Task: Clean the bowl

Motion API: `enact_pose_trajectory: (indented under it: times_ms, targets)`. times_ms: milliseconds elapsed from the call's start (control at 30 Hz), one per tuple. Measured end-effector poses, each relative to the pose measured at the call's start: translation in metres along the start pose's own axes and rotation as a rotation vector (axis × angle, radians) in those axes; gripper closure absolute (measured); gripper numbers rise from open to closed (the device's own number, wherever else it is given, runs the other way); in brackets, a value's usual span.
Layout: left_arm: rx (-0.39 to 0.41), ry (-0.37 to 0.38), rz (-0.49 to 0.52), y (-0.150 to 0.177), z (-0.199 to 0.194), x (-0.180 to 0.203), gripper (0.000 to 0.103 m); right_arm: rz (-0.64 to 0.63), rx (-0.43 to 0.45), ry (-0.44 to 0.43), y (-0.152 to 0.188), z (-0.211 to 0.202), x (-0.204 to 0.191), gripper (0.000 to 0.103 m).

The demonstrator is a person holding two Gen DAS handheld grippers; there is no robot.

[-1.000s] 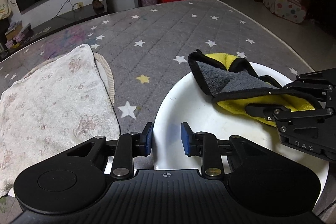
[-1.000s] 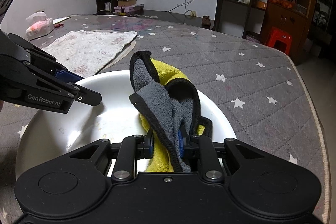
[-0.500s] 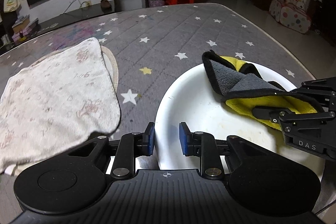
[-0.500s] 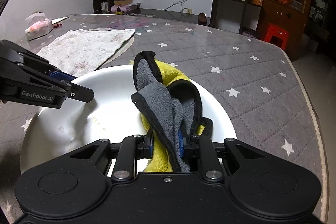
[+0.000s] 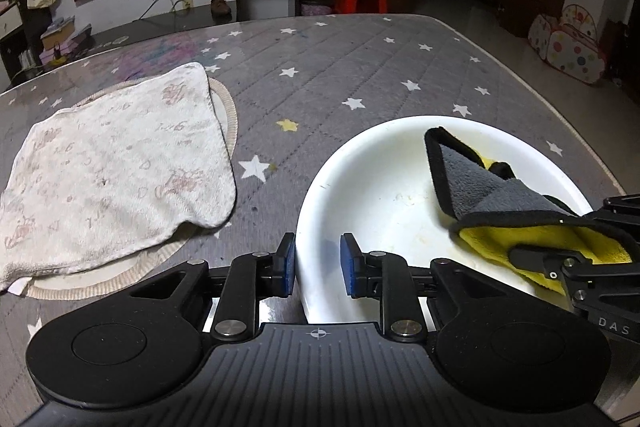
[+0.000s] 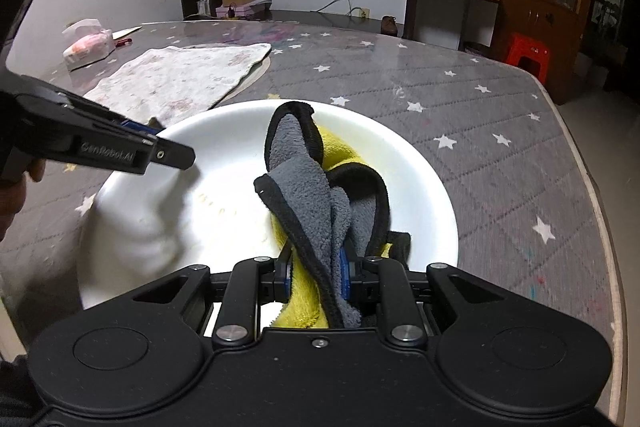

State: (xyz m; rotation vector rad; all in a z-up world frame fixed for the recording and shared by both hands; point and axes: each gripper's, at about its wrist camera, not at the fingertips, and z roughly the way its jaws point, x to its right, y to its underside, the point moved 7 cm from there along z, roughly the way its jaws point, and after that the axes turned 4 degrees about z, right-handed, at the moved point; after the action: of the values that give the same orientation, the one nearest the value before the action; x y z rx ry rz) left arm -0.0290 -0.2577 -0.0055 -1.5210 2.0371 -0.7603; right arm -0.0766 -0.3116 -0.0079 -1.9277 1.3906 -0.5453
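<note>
A white bowl (image 5: 372,163) sits on the grey star-patterned table; small food specks mark its inside. It also shows in the right wrist view (image 6: 424,171). My left gripper (image 5: 318,265) has its blue pads either side of the bowl's near-left rim and is shut on it. My right gripper (image 6: 316,277) is shut on a grey and yellow cloth (image 6: 308,195), which lies inside the bowl at its right side; the cloth also shows in the left wrist view (image 5: 480,187).
A pale printed towel (image 5: 108,171) lies over a round woven mat (image 5: 228,107) left of the bowl. A tissue pack (image 6: 86,45) sits at the far left. The table edge (image 5: 560,115) runs close behind the bowl on the right.
The bowl, held by my left gripper, has shifted and turned a little on the table. The cloth has slid towards the bowl's right side with my right gripper.
</note>
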Motion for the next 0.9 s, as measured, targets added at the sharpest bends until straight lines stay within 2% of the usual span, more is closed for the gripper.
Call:
enact_pose_trajectory:
  times_ms: [167,300,533,633,900]
  targets:
    - [0.002,0.004,0.006,-0.002,-0.004,0.003,0.079,0.015,0.024,0.024,-0.008,0.011,0.006,0.082]
    - [0.007,0.01,0.011,-0.008,-0.002,-0.01,0.079,0.018,0.055,0.038,-0.013,0.021,0.012,0.082]
    - [0.011,0.015,0.033,-0.022,0.018,-0.045,0.077,0.007,0.111,0.052,-0.021,0.036,0.014,0.081]
    - [0.012,0.014,0.043,-0.033,0.039,-0.067,0.077,0.001,0.124,0.056,-0.022,0.039,0.014,0.081]
    - [0.014,-0.008,0.053,-0.053,0.061,-0.087,0.076,-0.007,0.139,0.062,-0.04,0.059,0.016,0.08]
